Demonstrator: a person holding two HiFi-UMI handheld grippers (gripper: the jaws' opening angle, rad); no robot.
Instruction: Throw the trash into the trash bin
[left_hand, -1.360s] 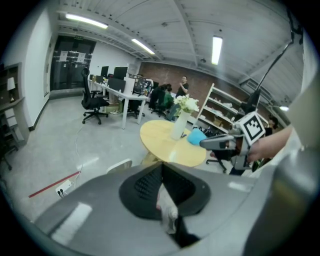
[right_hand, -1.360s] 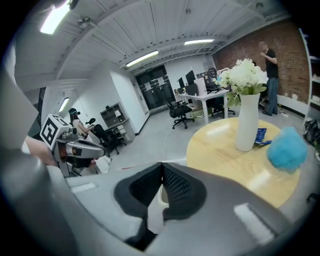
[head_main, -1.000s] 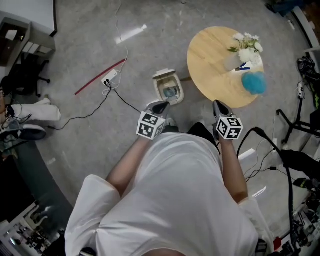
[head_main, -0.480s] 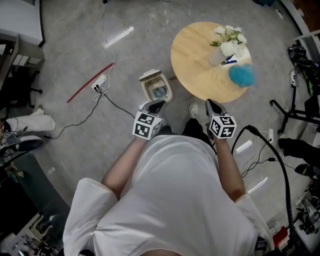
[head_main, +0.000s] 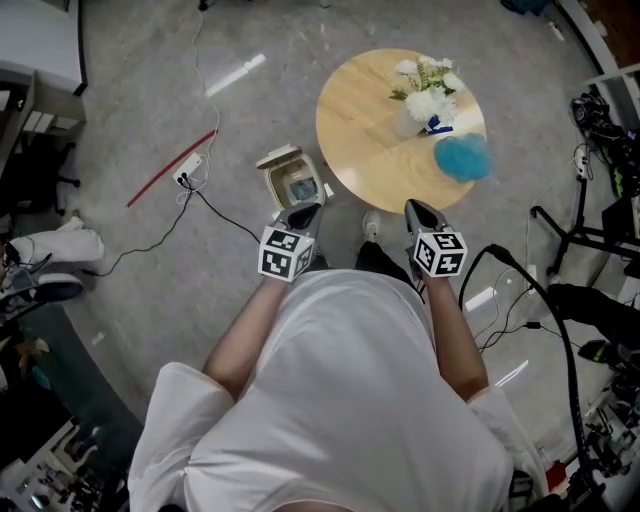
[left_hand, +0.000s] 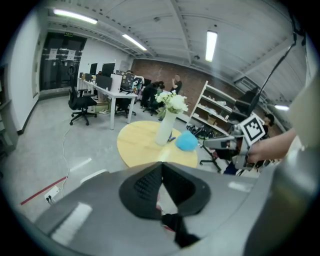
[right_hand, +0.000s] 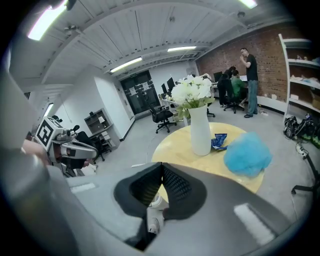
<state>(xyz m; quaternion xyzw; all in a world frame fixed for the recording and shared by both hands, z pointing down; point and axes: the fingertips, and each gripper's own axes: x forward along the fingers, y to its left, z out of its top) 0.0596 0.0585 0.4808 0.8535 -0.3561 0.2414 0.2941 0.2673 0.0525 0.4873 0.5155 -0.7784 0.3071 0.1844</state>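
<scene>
A round wooden table carries a white vase of flowers, a crumpled blue wrapper and a blue fluffy ball. Left of it on the floor stands a small white trash bin with its lid up and something inside. My left gripper hangs shut and empty just in front of the bin. My right gripper is shut and empty at the table's near edge. In the right gripper view the vase, wrapper and ball lie ahead of the shut gripper. The left gripper also shows shut.
A power strip with cables and a red strip lie on the floor to the left. Black cables and a stand's legs crowd the right. My shoe stands by the table. Office desks and chairs lie beyond.
Both grippers have moved forward with the person toward the table and bin. The table and bin have shifted left in the head view. Both jaws stay shut.
</scene>
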